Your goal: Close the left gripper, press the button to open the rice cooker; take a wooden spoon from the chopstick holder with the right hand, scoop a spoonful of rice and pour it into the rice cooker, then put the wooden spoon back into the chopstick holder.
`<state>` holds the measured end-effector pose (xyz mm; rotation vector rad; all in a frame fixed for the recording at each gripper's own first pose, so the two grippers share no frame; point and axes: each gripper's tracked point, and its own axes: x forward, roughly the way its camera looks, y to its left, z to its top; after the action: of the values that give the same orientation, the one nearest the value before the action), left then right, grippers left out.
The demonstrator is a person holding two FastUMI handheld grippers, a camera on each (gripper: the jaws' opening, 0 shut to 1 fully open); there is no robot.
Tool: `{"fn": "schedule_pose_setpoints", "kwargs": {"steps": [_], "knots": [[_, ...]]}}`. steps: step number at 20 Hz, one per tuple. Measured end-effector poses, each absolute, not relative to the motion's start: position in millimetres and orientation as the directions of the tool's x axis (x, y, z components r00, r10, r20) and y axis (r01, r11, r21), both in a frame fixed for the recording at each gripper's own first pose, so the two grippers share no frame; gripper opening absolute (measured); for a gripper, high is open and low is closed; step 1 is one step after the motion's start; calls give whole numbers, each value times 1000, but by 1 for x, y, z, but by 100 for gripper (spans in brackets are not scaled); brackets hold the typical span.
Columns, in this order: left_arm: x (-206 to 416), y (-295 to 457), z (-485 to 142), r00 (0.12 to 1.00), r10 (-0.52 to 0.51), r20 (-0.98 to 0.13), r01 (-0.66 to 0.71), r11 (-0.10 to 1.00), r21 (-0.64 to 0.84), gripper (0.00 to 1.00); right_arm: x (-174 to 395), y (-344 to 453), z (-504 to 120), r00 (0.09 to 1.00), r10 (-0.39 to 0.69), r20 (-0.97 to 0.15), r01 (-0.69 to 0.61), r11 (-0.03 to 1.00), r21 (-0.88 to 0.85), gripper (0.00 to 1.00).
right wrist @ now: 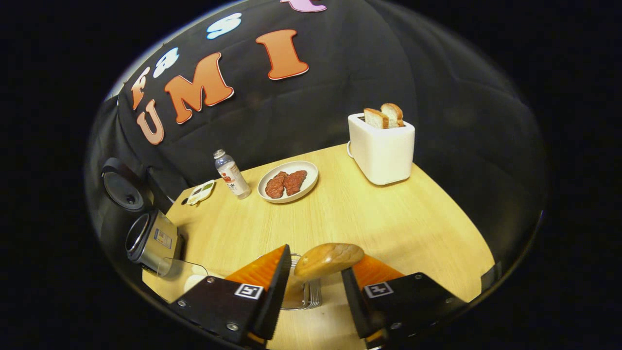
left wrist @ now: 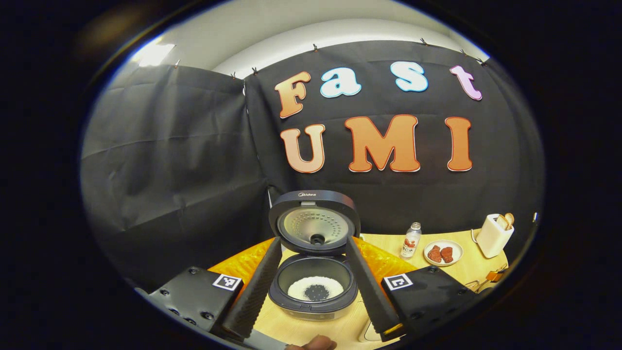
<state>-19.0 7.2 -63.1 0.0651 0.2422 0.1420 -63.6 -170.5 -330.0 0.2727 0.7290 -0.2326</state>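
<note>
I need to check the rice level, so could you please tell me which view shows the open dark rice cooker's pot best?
The left gripper view: the open dark rice cooker faces it, rice visible. The right gripper view shows its side.

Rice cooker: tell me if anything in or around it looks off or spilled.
One oddity: inside the open rice cooker, the white rice has a dark speckled patch in its middle; what it is can't be told. The lid stands upright. No spill is visible on the table in the left gripper view.

left gripper (left wrist: 313, 272) spread wide around the open rice cooker (left wrist: 313, 287), rice (left wrist: 315, 289) inside
</note>
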Motion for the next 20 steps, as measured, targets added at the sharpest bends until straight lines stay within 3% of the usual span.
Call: {"fn": "schedule_pose_setpoints", "kwargs": {"steps": [1,5,7,17,18,19,20], "knots": [[-20,7,-61,962,148,-230,-132,988,85,93,-64,-167,-329,730,-95,-677,301,934,194,41],[-24,8,-63,961,155,-227,-140,987,80,89,-67,-156,-325,741,-49,-670,316,906,283,24],[-30,10,-66,962,157,-225,-144,987,75,91,-72,-152,-323,750,-55,-659,324,899,294,20],[-21,22,-68,969,118,-216,-109,993,51,89,-75,-149,-308,754,-117,-646,402,861,313,13],[-22,26,-66,972,123,-201,-113,992,60,94,-73,-148,-301,761,-124,-636,398,865,307,13],[-24,31,-65,973,125,-192,-114,991,70,89,-71,-148,-293,770,-132,-625,391,871,298,13],[-24,35,-66,973,135,-188,-122,989,82,92,-71,-147,-284,778,-140,-613,383,878,287,13]]}}
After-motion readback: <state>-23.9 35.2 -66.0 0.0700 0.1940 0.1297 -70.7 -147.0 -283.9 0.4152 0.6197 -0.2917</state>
